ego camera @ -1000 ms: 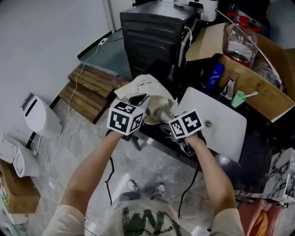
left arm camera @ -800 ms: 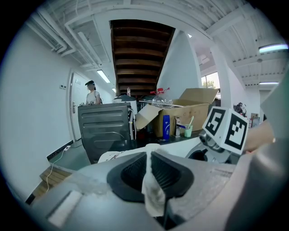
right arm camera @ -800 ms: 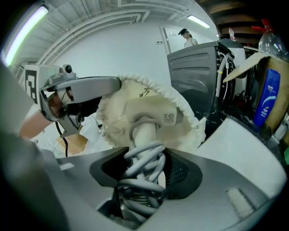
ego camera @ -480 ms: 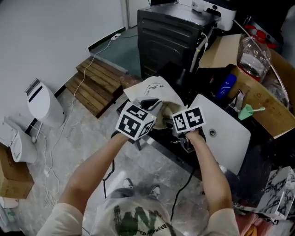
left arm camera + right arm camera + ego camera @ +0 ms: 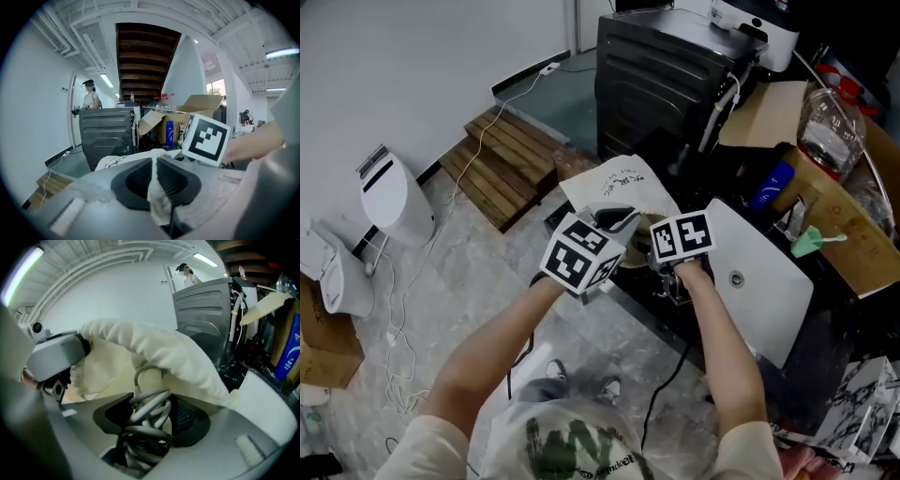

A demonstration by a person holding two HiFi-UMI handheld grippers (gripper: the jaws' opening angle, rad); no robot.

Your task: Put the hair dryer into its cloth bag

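Cloth pinched thin between nearly closed jaws is all the left tool [image 5: 155, 174] has of the cloth bag [image 5: 617, 180]: one fold of the rim at the near side of the mouth. The right tool [image 5: 151, 417], its jaws well apart, clamps the coiled cord [image 5: 149, 404], which is bundled against what looks like the handle of the hair dryer [image 5: 150, 378]. The dryer's far end sits under the bag's pale rim, at the mouth and not fully inside.

The weak point is probably that small fold. A push from the dryer could drag it out of the left tool and let the mouth fall shut. The right tool bears on springy loops more than on the rigid body, so the dryer may twist, or a loop may spring free and snag the rim. The bag seems to hang over the left edge of the dark surface [image 5: 839, 309], so a hard shove might slide it toward the floor.
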